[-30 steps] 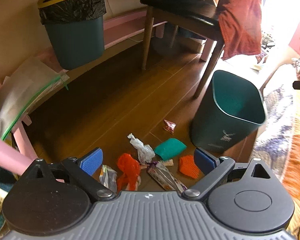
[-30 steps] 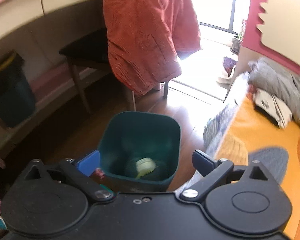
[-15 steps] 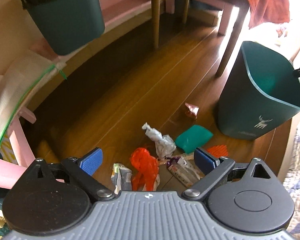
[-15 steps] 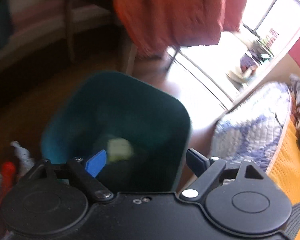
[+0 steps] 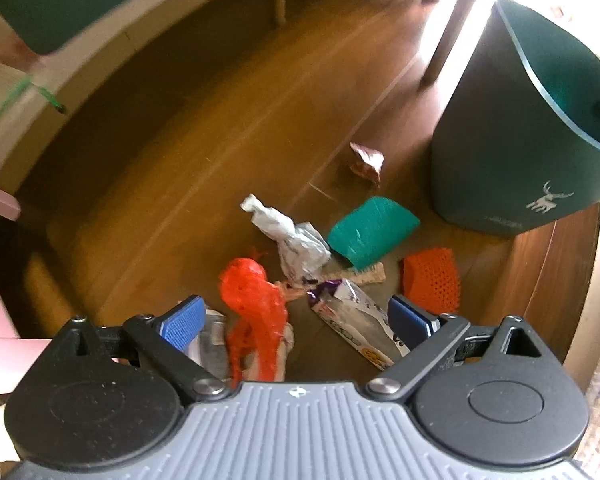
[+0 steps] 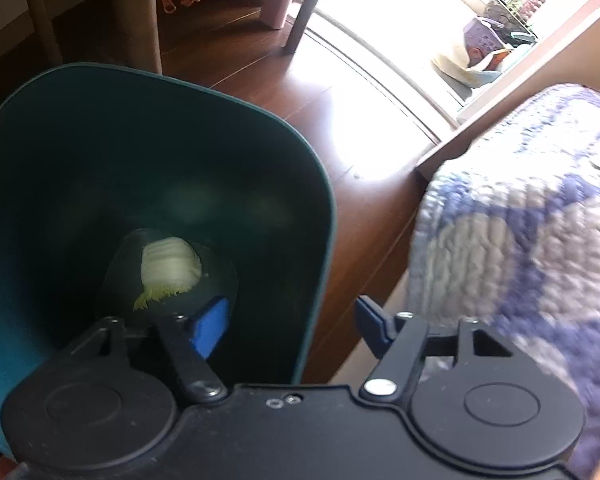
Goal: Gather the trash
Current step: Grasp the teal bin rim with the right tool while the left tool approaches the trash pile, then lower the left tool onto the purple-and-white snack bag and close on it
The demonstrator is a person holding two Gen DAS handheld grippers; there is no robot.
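On the wooden floor (image 5: 220,128), beside the green bin (image 5: 512,152), the trash is lying in a loose cluster. A red net (image 5: 256,300) is sitting nearest the left gripper (image 5: 296,320), reaching down between its blue pads. A printed wrapper (image 5: 356,320) is lying just right of the net, its lower end passing under the right-hand pad. A crumpled white wrapper (image 5: 292,240) is resting above these, touching a teal piece (image 5: 370,232). An orange mesh pad (image 5: 432,280) is lying to the right, close to the foot of the bin. A small foil wrapper (image 5: 366,160) is sitting apart, farther up the floor. A grey packet (image 5: 214,336) is showing partly behind the left-hand pad.

The left gripper is pointing steeply down with its jaws standing wide apart, gripping nothing.

In the right wrist view, the bin (image 6: 148,168) is standing upright and a pale yellow item (image 6: 170,268) is lying at its bottom. The right gripper (image 6: 292,326) is hanging over the rim, one finger inside the bin and one outside, its jaws closing with the bin wall between them and not pressed. A quilt (image 6: 520,220) is lying to the right.
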